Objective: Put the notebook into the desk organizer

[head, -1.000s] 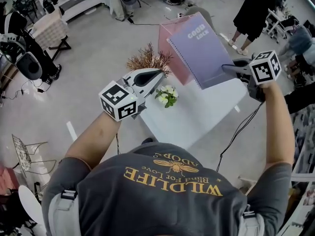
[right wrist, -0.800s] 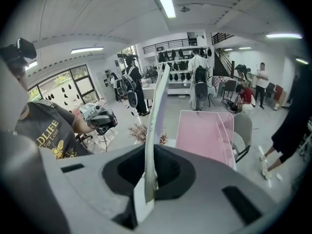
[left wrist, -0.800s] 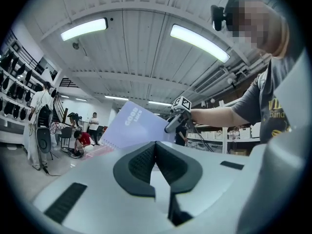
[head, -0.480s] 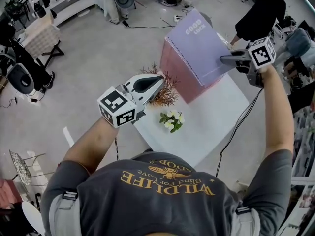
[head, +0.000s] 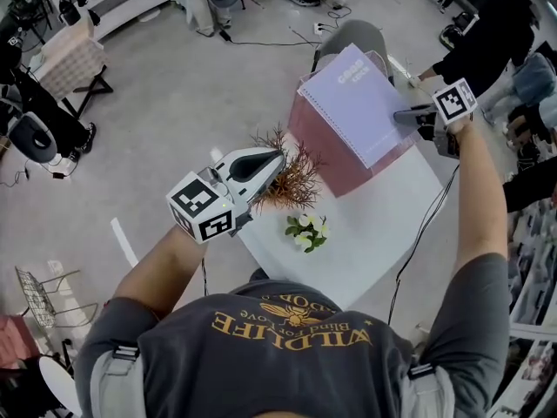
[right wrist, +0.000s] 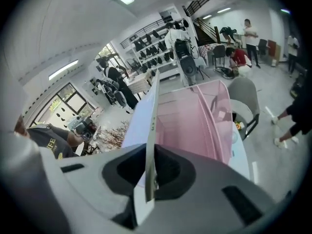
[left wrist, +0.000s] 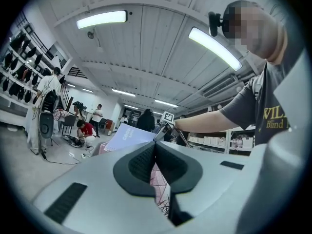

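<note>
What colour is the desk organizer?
The desk organizer is pink, clearest in the right gripper view.

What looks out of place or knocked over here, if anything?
Nothing looks spilled or damaged. The only unusual thing is the lilac notebook, which is not lying down: the right gripper pinches its edge in its jaws and holds it tilted above the pink desk organizer on the white table.

notebook: matt lavender paper cover | desk organizer: smooth pink plastic, faintly translucent | table: smooth white top, slight sheen | left gripper, right gripper: matt grey plastic shells; dark ribbed rubbery pads | dried twigs: rough, brittle, brown | floor: pale, smooth, softly reflective
</note>
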`<state>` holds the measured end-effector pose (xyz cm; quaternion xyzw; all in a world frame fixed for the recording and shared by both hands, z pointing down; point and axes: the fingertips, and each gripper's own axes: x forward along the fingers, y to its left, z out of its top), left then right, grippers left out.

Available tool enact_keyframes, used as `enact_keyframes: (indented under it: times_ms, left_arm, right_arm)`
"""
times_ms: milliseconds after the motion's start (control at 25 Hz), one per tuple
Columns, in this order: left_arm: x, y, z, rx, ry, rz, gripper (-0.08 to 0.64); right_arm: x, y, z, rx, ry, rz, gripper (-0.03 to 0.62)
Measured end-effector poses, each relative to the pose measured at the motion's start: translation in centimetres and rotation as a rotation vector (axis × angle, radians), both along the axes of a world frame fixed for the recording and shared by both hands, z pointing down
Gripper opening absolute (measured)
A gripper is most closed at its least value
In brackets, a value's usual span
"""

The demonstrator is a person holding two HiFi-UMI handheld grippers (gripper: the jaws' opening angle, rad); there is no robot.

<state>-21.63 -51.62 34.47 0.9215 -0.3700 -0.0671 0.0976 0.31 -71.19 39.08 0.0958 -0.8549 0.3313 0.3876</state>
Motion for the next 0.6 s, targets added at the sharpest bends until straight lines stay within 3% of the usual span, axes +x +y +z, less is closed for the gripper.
enact_keyframes:
  times_ms: [120,600]
  left_arm:
    - [-0.1,-0.2,0.7,-0.022,0.016,0.002,0.002]
    - [-0.7,-0.1,1.8,-0.049,0.048,0.022,0.002]
  right_arm:
    - [1.6,-2.4,2.4,0.046,0.137,0.087,0.032]
    - [3.7,-5.2,7.1,0.106,0.354,0.25,0.034]
